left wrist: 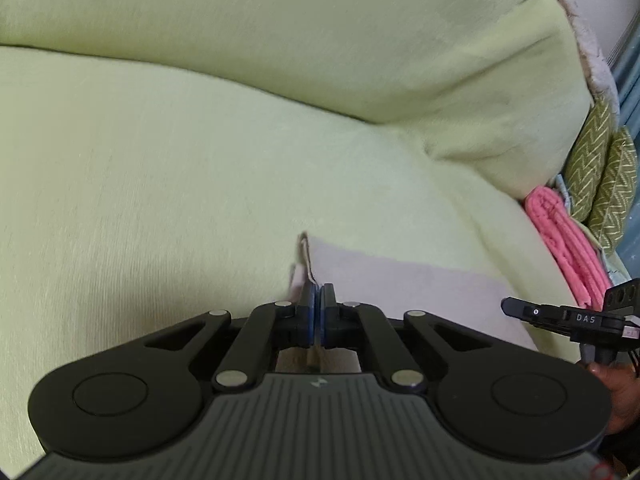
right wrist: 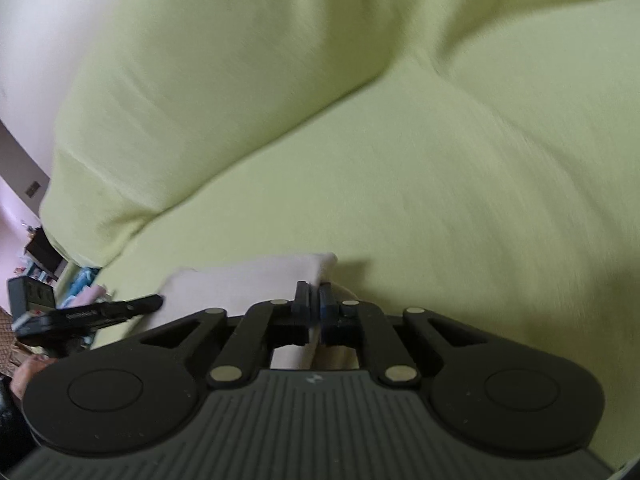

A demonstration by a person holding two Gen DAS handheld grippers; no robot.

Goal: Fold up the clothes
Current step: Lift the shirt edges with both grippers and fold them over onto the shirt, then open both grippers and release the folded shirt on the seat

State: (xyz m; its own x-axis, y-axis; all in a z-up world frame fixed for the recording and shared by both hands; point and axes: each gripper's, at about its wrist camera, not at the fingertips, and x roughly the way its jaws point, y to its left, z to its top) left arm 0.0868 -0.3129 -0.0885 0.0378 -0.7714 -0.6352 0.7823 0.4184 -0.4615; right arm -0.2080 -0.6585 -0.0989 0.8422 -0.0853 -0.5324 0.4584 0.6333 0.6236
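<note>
Both claws are clamped on a pale garment (left wrist: 400, 280) over the green sofa seat (left wrist: 160, 180): left gripper (left wrist: 319, 300) at its nine-o'clock corner, right gripper (right wrist: 315, 300) at three. The fold looks barely begun.

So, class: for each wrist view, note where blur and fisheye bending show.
Left wrist view: the lime-green fabric sofa smears with motion blur, and its cushion seam bows; the folded pink cloth by the rim is curved. Right wrist view: blur streaks the sofa at right; the pale cloth is soft-edged.

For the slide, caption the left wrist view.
Left tongs shut on a pale cloth over a lime-green sofa.
</note>
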